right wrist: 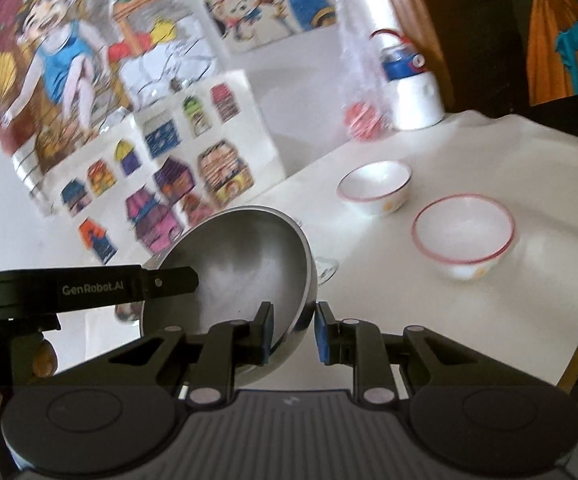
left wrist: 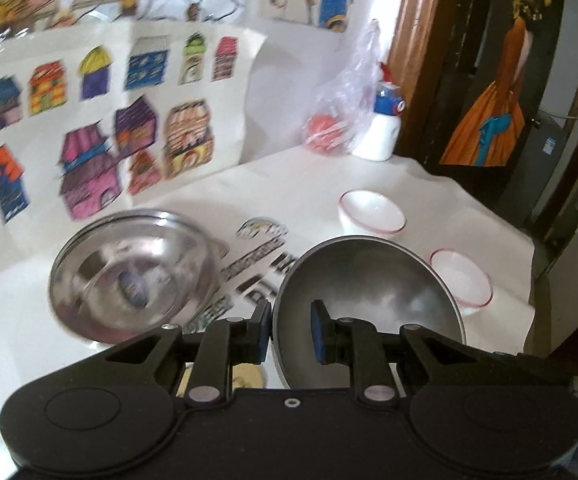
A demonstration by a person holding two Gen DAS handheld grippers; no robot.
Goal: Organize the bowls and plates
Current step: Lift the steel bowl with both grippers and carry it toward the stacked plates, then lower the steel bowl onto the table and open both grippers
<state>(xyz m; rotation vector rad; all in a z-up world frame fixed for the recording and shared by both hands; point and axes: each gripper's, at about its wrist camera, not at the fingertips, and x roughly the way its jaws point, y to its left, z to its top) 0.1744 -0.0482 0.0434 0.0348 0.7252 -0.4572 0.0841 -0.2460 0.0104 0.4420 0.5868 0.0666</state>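
Nearest, our left gripper (left wrist: 291, 330) and right gripper (right wrist: 292, 332) straddle opposite rims of a tilted steel bowl (left wrist: 369, 304), apparently gripping it, though blur hinders certainty. A second steel bowl (left wrist: 133, 276) sits left; two white bowls (right wrist: 463, 236) far right remain unstacked.

A lived-in home is suggested, probably a family room shared with children. The wall (left wrist: 301, 92) is covered with hand-coloured drawings of little houses (left wrist: 89, 120) and cartoon figures (right wrist: 61, 60). A white-covered table (right wrist: 489, 152) is set against it, where a knotted plastic bag (left wrist: 345, 108) and a white bottle (left wrist: 385, 128) are kept. A dark wooden door frame (left wrist: 417, 52) is seen beside them.
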